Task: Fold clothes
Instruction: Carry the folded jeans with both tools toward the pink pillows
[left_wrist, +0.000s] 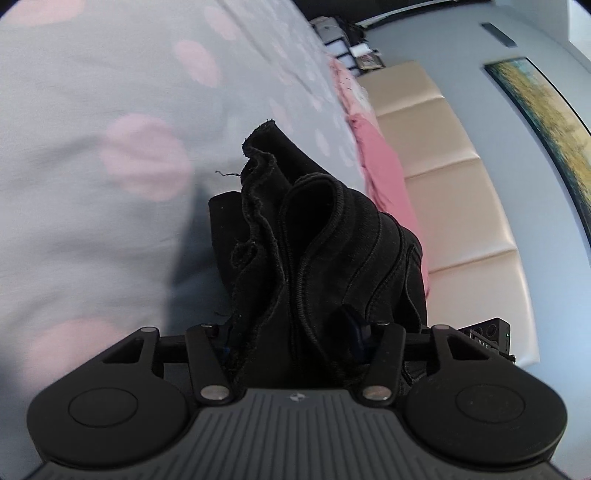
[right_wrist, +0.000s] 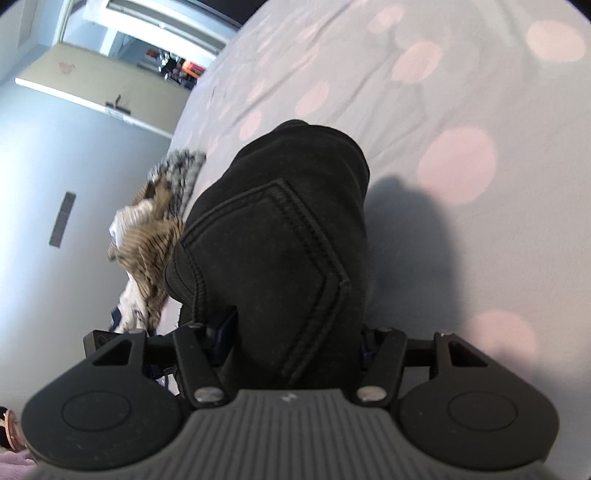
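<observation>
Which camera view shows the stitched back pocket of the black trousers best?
The right wrist view: the back pocket faces the camera, its double stitching clear, on the black trousers between the right gripper jaws. The left wrist view shows only bunched seams and a frayed hem in the left gripper, no pocket outline.

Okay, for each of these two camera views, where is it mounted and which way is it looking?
Left wrist: sits on the left tool, faces along it over bunched black trousers toward the dotted bedsheet and headboard.
Right wrist: sits on the right tool, faces the trousers' back pocket, the sheet and a clothes pile.
Shared: trousers, sheet; no hand shows.
</observation>
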